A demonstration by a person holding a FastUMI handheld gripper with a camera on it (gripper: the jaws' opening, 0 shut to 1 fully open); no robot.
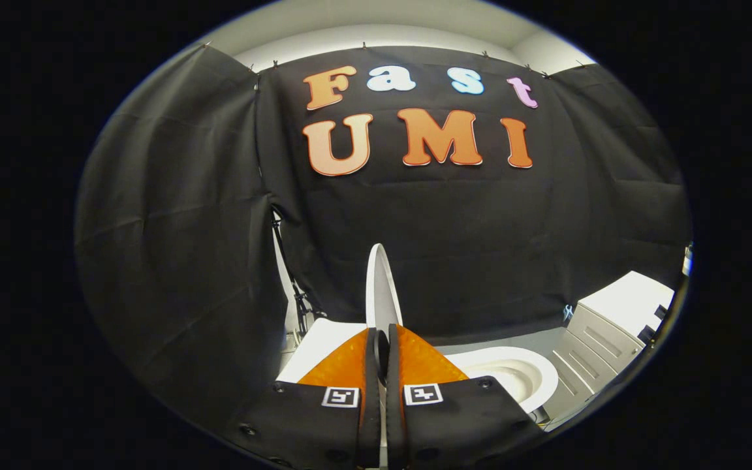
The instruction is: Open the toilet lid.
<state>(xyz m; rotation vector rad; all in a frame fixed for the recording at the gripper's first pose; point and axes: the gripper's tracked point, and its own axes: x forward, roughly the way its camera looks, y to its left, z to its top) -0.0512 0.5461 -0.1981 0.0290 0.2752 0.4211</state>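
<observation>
Toilet lid [381,287] is up, standing on edge, seen edge-on as a thin white oval blade; long axis runs vertical, top pointing up toward the booth wall, lower end dropping between the fingers. Gripper [382,339] is closed down narrow on that lid edge: both fingers [415,359] press it from either side w/ the lid sandwiched in the slim gap, so it's held, not loose. Lid sits right at and just beyond the fingertips, roughly centred btwn them. To the right of the fingers, just past them, the toilet bowl [519,375] lies open, white rim and hollow showing, seat down flat. To the left of the fingers a flat white surface, prob. the tank top [317,346], touching or v. near the lid's base; can't tell the exact joint. Further right, well apart from the bowl, a white cabinet [604,339] w/ panelled drawer fronts. Grey floor strip [519,341] runs btwn bowl and the black cloth wall [415,228] behind. Cloth hangs in folds, clipped along the top; pale ceiling [382,26] above it. A thin dark stand [291,274] shows at the cloth seam left of the lid.
</observation>
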